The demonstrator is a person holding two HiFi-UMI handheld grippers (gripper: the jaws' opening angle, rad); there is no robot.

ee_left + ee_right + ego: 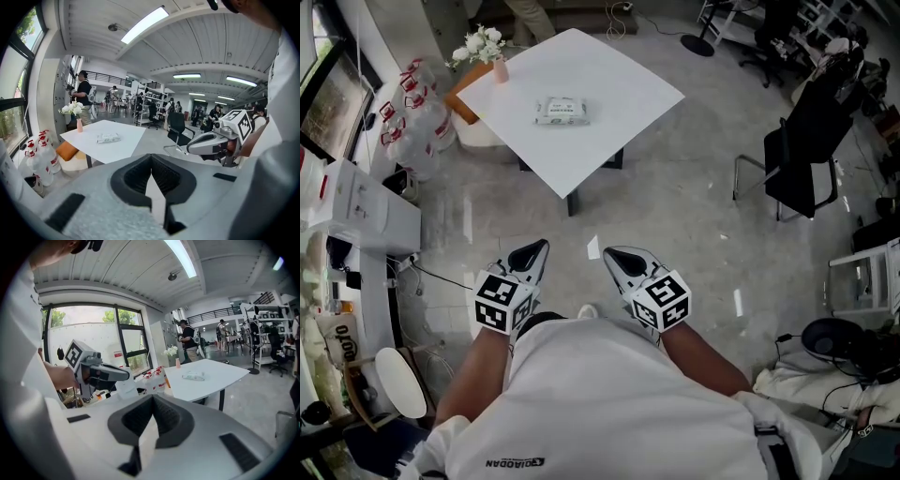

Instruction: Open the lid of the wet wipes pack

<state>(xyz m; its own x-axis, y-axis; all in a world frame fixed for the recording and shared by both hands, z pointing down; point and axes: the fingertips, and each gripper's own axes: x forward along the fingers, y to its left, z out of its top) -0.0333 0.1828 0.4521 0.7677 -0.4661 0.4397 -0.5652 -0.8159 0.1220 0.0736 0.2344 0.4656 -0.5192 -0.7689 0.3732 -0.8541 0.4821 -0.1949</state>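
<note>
Print on the wet wipes pack (pixel 562 112) is too small to read, and its lid cannot be made out; the pack lies flat near the middle of the white table (pixel 628 89), well apart from both grippers. Left gripper (pixel 537 248) and right gripper (pixel 613 255) hang before the person's body, each with jaws pressed together on nothing. Lettering on the white shirt (pixel 609 394) reads QIAODAN.

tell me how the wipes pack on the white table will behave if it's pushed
The wipes pack lies flat and looks like soft film, so it probably dents rather than tips. On the smooth white table, it may slide when pushed.
</note>
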